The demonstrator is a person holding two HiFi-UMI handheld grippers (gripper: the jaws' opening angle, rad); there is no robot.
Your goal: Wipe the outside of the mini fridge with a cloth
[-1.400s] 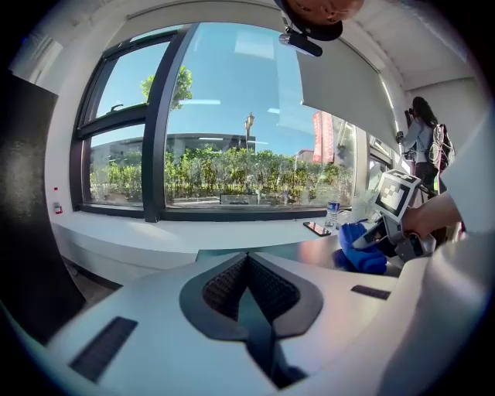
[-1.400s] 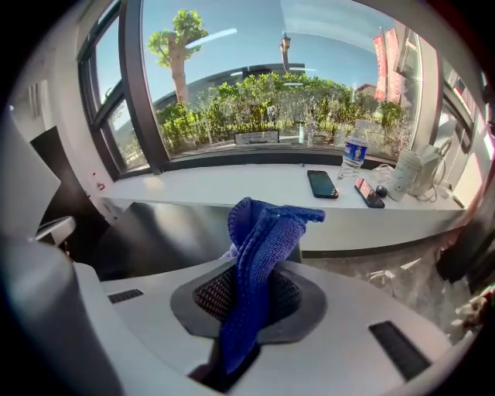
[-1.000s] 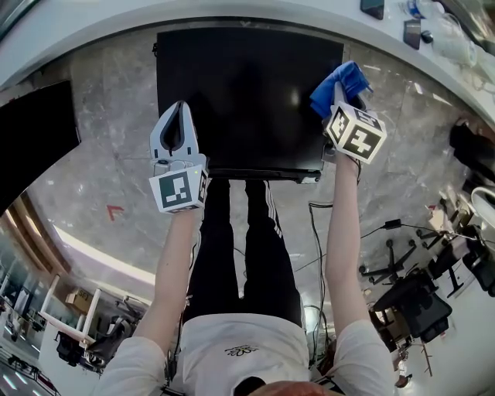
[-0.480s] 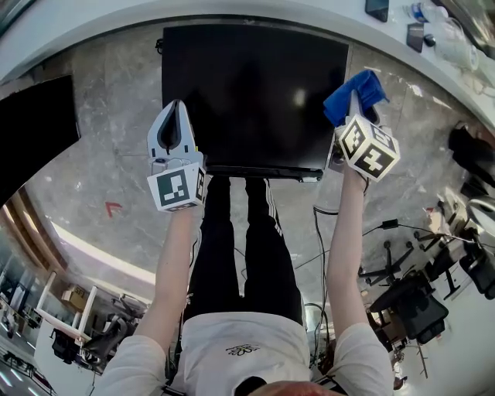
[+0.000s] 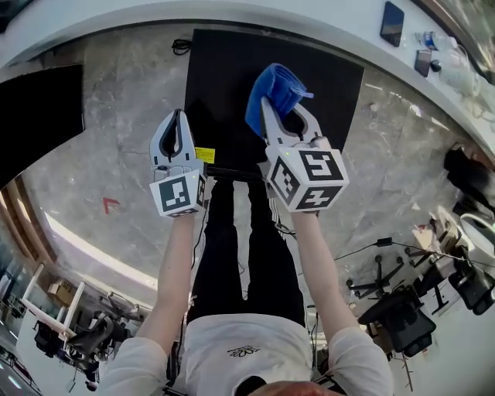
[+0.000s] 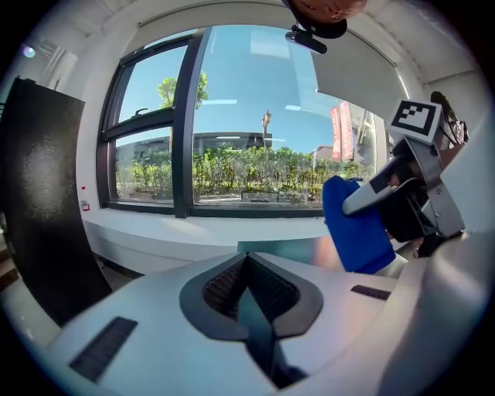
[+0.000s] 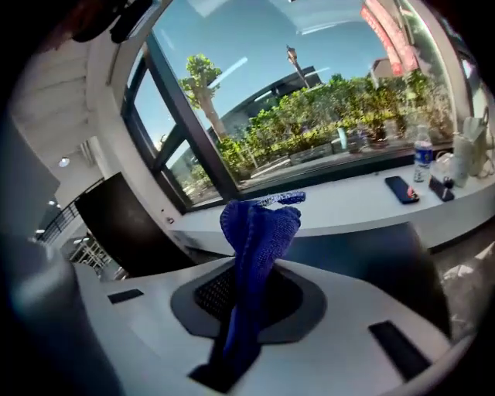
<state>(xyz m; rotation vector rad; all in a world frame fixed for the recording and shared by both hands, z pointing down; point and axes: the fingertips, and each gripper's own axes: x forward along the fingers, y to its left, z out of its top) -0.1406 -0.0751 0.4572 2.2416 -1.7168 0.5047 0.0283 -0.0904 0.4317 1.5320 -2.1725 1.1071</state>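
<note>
The black mini fridge (image 5: 329,89) stands below me on the marble floor, its top facing up. My right gripper (image 5: 272,108) is shut on a bunched blue cloth (image 5: 274,83), held above the front left part of the fridge top. In the right gripper view the cloth (image 7: 255,232) sticks up from between the jaws, with the fridge top (image 7: 371,255) behind it. My left gripper (image 5: 176,120) hovers just left of the fridge's front corner, shut with nothing in it. The left gripper view shows the cloth (image 6: 356,224) in the right gripper (image 6: 406,193).
A white window sill (image 5: 325,27) curves behind the fridge, with phones (image 5: 392,23) and a bottle (image 7: 421,162) on it. A black cabinet (image 5: 39,116) stands to the left. Cables (image 5: 363,244) and office chairs (image 5: 402,309) lie right of my legs.
My right gripper has carried the cloth left, from the fridge's right edge to over its front left part, and closer to the camera. The left gripper has hardly moved.
</note>
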